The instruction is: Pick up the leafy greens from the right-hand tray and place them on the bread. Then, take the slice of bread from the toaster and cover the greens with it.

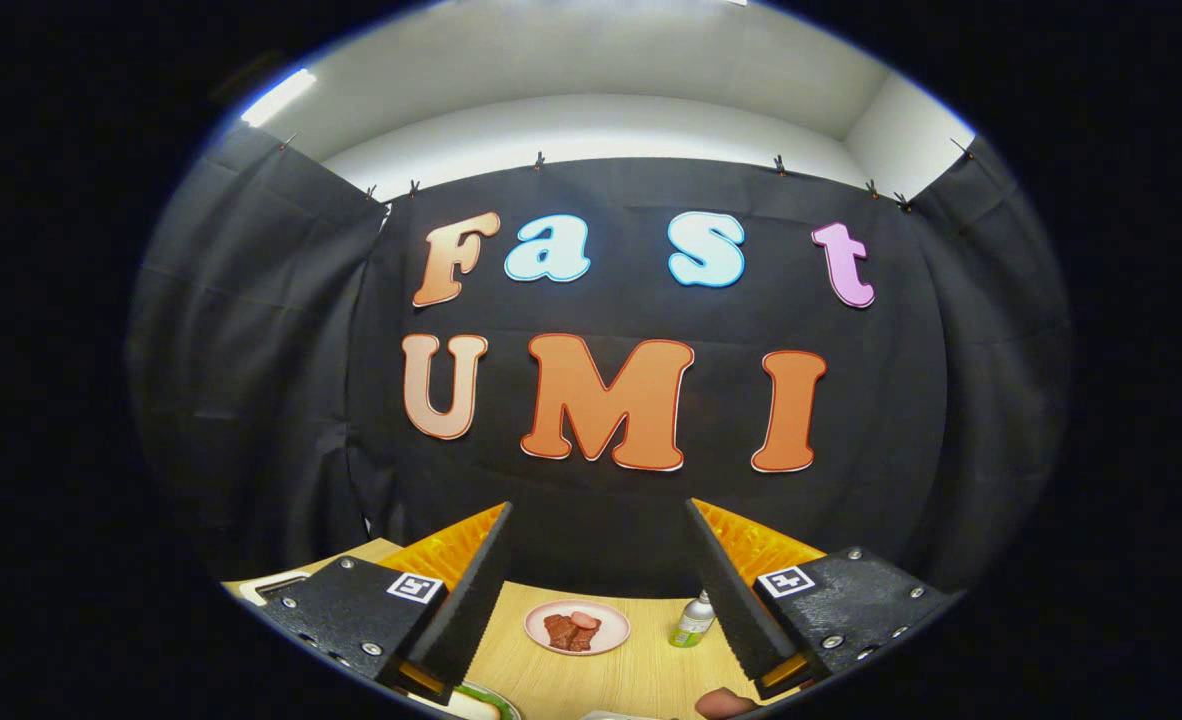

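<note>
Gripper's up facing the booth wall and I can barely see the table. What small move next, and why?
Probably tilt the gripper down toward the table. Its fingers stand wide open with nothing between them, aimed mostly at the wall. Only a pink plate of meat and a small bottle show ahead; a green-edged thing sits low by the fingers. I can't make out the greens yet.

No readable text; the gripper (599, 520) mounts carry only square coded markers.

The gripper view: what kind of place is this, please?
Probably a recording booth set up as a small kitchen scene. Black cloth walls are clipped up around a wooden table, which holds a pink plate of food and a small bottle. The gripper is open.
</note>
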Available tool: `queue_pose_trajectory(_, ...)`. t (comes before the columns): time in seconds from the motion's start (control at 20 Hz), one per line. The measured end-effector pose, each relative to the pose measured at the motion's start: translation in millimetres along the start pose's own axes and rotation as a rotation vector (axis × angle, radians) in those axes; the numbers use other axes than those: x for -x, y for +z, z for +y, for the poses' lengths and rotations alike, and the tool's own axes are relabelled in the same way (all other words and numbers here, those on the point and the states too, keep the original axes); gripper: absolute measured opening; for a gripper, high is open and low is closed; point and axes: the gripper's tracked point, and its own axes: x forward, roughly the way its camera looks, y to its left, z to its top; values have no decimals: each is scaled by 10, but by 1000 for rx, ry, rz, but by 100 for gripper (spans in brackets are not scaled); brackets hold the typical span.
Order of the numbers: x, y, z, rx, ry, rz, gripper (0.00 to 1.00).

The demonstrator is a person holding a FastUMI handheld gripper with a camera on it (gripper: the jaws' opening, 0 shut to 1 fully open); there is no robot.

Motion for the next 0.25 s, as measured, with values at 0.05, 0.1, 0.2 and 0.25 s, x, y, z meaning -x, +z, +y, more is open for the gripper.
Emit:
queue_pose_trajectory(0.05,2,5,8,-1,2,-1,99)
queue_pose_trajectory(0.1,-1,15,9,-3,4,-3,99)
queue_pose_trajectory(0.2,5,45,-3,-9,6,-14,99)
queue_pose_trajectory(0.25,10,64,-4,-11,7,-21,98)
